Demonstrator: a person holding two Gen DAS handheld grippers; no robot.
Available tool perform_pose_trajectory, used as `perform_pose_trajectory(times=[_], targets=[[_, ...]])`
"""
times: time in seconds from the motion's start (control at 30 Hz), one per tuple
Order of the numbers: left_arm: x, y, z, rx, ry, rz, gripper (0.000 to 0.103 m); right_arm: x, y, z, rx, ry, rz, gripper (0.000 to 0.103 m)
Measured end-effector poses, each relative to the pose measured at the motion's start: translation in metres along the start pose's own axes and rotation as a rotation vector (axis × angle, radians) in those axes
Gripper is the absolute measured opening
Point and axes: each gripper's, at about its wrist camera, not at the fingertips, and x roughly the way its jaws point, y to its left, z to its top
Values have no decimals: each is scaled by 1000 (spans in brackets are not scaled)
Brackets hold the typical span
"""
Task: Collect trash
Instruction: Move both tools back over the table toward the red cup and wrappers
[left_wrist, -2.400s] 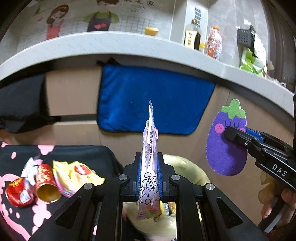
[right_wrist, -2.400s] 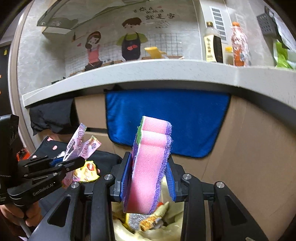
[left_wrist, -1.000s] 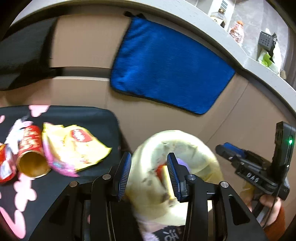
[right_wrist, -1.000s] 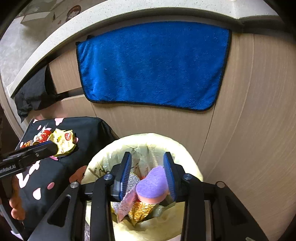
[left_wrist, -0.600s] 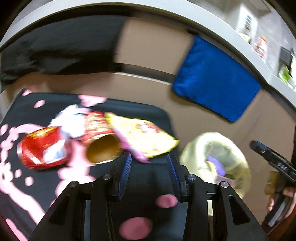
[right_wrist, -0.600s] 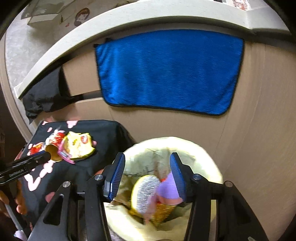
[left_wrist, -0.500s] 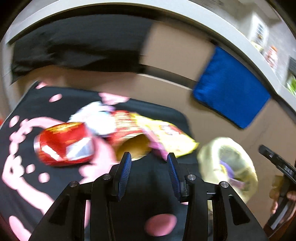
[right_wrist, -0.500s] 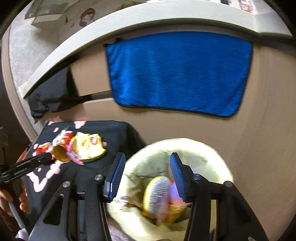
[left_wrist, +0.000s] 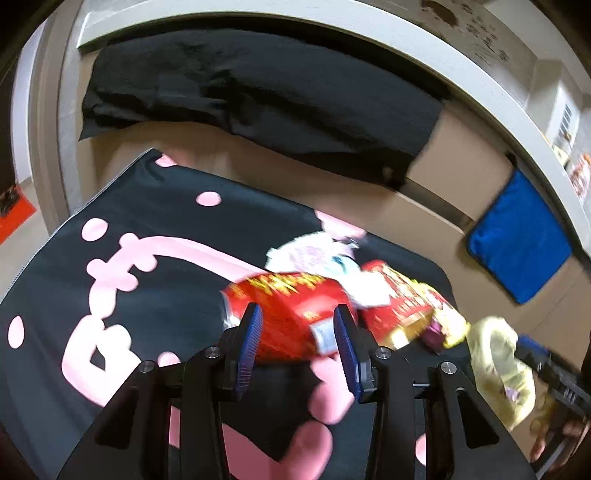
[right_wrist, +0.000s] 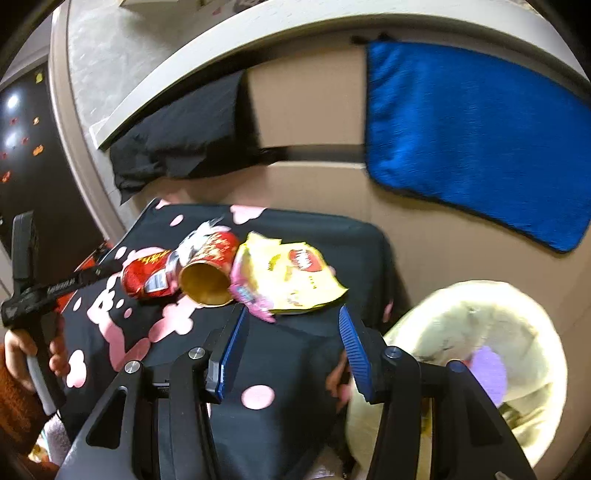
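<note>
Both grippers hang over the black cloth with pink blossoms (right_wrist: 303, 354), which serves as the landmark for the rest. Left gripper (left_wrist: 297, 341) has its blue pads apart, framing a crushed red can (left_wrist: 291, 314) that lies on the cloth; the blur hides whether the pads touch it, but they do not look pressed on it. Right gripper (right_wrist: 291, 343) also stands with its jaws apart, having just been opening wider, and nothing sits between them.

On the cloth's far half lies the trash: the red can, a red paper tube with a gold inside (right_wrist: 208, 269) just beside it, a white wrapper (left_wrist: 314, 254) behind those two, and a yellow snack bag (right_wrist: 291, 275) touching the tube on the side nearer the bin.

Off the cloth's right edge stands a bin lined with a pale yellow bag (right_wrist: 480, 325), with a purple sponge (right_wrist: 489, 373) inside. Behind the cloth, a blue towel (right_wrist: 472, 140) and a black cloth (left_wrist: 258, 96) hang on the cabinet front.
</note>
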Motion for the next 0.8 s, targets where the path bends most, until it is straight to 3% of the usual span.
perform_pose_trajectory(times=[0.17, 0.3, 0.43, 0.53, 0.63, 0.8], targets=[[38, 22, 34, 34, 44, -32, 42, 15, 16, -2, -48, 43, 14, 48], [82, 33, 52, 50, 153, -78, 42, 22, 22, -2, -49, 64, 12, 48], [110, 50, 49, -21, 281, -138, 42, 19, 26, -3, -59, 66, -1, 48], [107, 53, 34, -20, 340, -188, 42, 18, 26, -4, -69, 68, -17, 49], [89, 45, 9, 46, 384, -205, 42, 19, 25, -8, -72, 80, -16, 49], [48, 45, -21, 65, 376, -214, 42, 27, 33, -17, -84, 112, 24, 49]])
